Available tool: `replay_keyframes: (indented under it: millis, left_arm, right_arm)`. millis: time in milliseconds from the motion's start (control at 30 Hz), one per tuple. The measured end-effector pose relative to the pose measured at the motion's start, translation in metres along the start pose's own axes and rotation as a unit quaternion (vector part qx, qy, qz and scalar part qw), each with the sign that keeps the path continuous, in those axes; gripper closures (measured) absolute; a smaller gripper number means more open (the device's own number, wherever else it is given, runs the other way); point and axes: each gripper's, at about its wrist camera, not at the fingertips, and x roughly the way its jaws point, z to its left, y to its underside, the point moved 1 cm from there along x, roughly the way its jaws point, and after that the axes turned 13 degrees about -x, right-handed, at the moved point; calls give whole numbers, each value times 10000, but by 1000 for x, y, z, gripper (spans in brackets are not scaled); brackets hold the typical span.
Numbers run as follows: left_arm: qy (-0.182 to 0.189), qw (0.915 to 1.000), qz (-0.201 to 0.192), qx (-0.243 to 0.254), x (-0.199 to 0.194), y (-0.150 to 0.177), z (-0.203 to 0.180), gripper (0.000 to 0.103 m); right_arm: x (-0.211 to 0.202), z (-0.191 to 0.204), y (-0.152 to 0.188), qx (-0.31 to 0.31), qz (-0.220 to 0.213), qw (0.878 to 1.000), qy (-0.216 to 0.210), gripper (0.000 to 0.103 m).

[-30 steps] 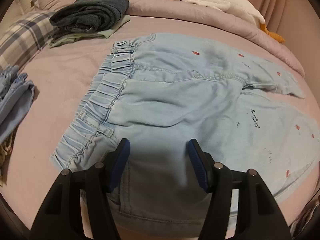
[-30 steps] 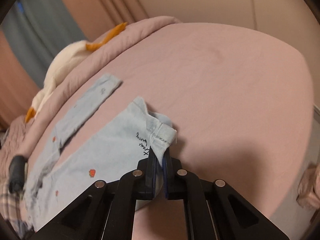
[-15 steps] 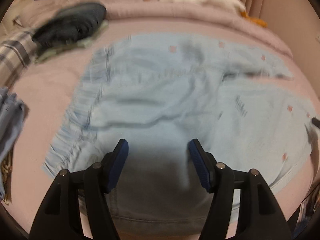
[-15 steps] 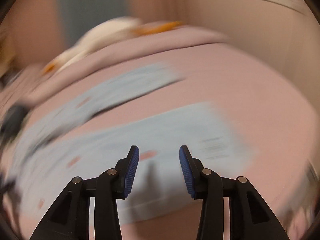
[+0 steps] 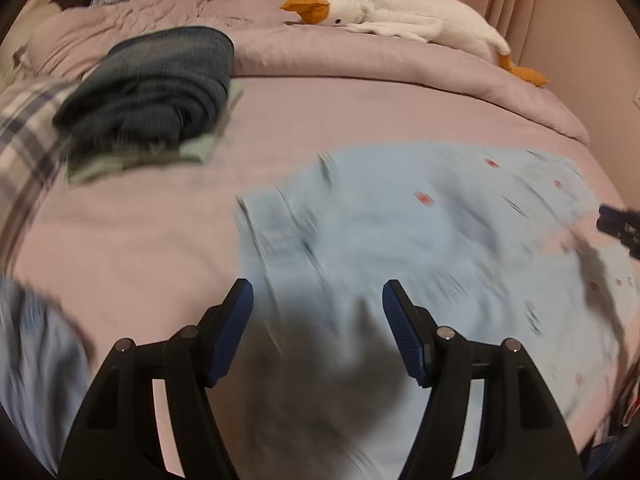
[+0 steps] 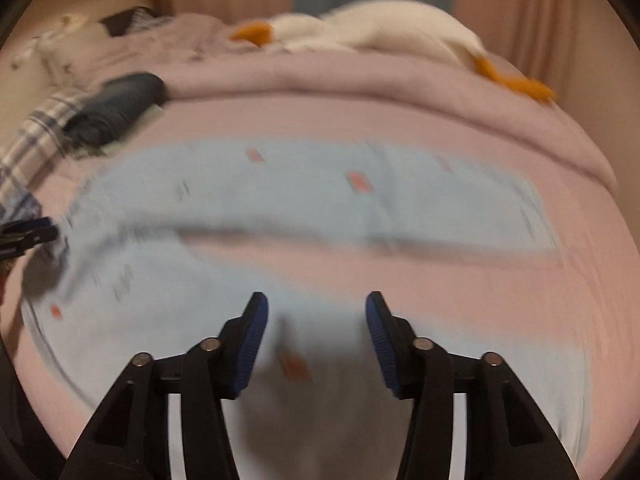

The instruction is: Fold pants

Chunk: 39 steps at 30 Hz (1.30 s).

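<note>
Light blue denim pants (image 5: 420, 232) with small red marks lie spread flat on the pink bed, blurred by motion. In the right wrist view the pants (image 6: 312, 196) show both legs with a strip of sheet between them. My left gripper (image 5: 318, 300) is open and empty, low over the waist end. My right gripper (image 6: 316, 312) is open and empty, over the nearer leg. The right gripper's tip shows at the right edge of the left wrist view (image 5: 620, 228); the left gripper's tip shows at the left edge of the right wrist view (image 6: 28, 234).
A folded dark garment (image 5: 152, 88) on a pale green one lies at the back left. A plaid cloth (image 5: 24, 136) lies far left. A white goose plush (image 5: 400, 20) rests on the rolled duvet (image 5: 360, 60) at the back. Blue fabric (image 5: 28, 360) lies at near left.
My right gripper has let go of the pant-leg hem and opened, and now looks across the pants. My left gripper stayed open and shifted toward the waist end.
</note>
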Motion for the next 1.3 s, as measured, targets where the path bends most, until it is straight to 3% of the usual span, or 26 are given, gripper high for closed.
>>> replay_keyframes:
  millis: [133,267,467,567,667,733,767,800,833,933,1067,1167,1300]
  left_arm:
    - [136,9993,287,179,31,-41,15,36]
    - [542,9947,828,270,58,-64,32,36]
    - [1344,9769,1614,391,81,-75,44,35]
    - [1501,9700,1868,402,88,-73,45,36]
    - [1542,9682,1859,654,81,-69,38,49]
    - [1638,9661,1861,724,75,-65,36,58]
    - [1663,9657,1847,752,71,-64,37,64]
    - [1692,9655,1795,829,67,-64,35,68]
    - [1706,9657,1748,883,62,-63,33,70]
    - [1805,9684,1518,804,57,-64,29,74]
    - [1352,9777,1525,515,82,-55,24,75]
    - [1008,9865,1179,532,69,-51,9,77]
    - [906,9919,605,650,34,-44,5,78]
  right_arm:
    - [39,12,-57,-547,-73,9981,-282,50]
    - [87,19,-107,-1072,249,9929,-440,50]
    - [134,31,-141,-1773,725,9790,-697,50]
    - [164,39,-147,-2020,1227,9672,-927,43]
    - [179,40,-142,-2062,1462,9614,-1084,43]
    - [177,41,-143,-1969,1513,9612,-1201,50]
    - [173,46,-142,-2067,1526,9585,-1234,66]
    - [168,53,-141,-2209,1527,9554,-1230,90]
    - [164,59,-140,-2358,1523,9525,-1182,93]
    - [146,76,-141,-2718,1413,9476,-905,95]
    - [156,88,-132,-2678,1580,9486,-587,95]
    - [158,103,-128,-2562,1544,9538,-284,96]
    - [119,111,-126,-2464,1167,9620,130,98]
